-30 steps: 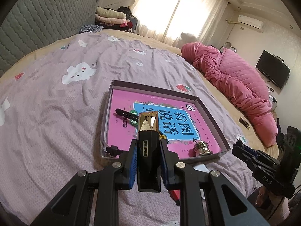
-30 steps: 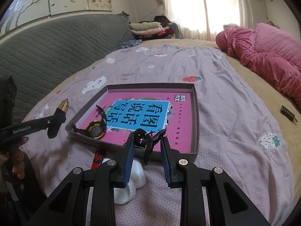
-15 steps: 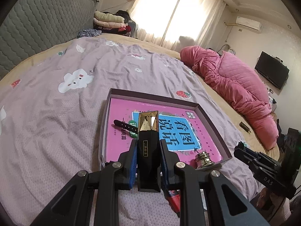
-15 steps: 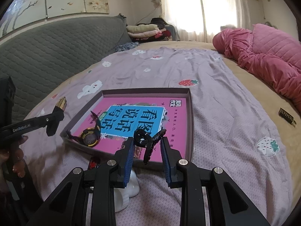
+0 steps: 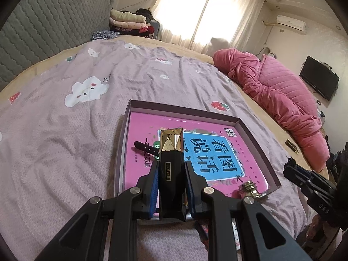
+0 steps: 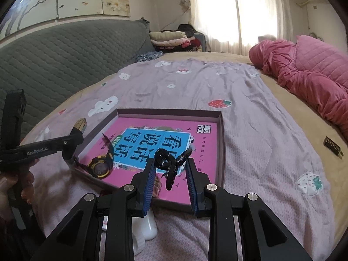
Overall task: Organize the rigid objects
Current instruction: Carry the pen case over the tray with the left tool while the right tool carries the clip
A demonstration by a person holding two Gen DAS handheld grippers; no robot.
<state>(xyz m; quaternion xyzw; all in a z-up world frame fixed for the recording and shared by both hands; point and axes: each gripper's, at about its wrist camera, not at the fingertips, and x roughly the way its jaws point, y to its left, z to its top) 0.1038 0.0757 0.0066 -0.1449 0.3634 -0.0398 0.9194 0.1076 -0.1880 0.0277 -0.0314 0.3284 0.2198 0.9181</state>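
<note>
Lilac bedspread (image 5: 65,152) — left tool (image 5: 170,169) clamping black-gold case (image 5: 170,169), right tool (image 6: 170,165) pinching black clip (image 6: 166,163).

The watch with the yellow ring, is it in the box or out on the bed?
In the box. The watch lies on the pink book inside the tray's near-left corner.

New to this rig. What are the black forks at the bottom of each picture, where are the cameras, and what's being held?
No robot here: a person carries a hand-held gripper in each hand, each with a fisheye camera looking along its two fingers. The forks are those fingers.

Left view: the left hand-held gripper is shut on a black and gold case.

Right view: the right hand-held gripper grips a black hair clip, and the left one shows at the left edge.

Both hover at the near edge of a shallow box on the bed, lined with a pink book. Inside lie a yellow-rimmed watch and a small brass piece.
</note>
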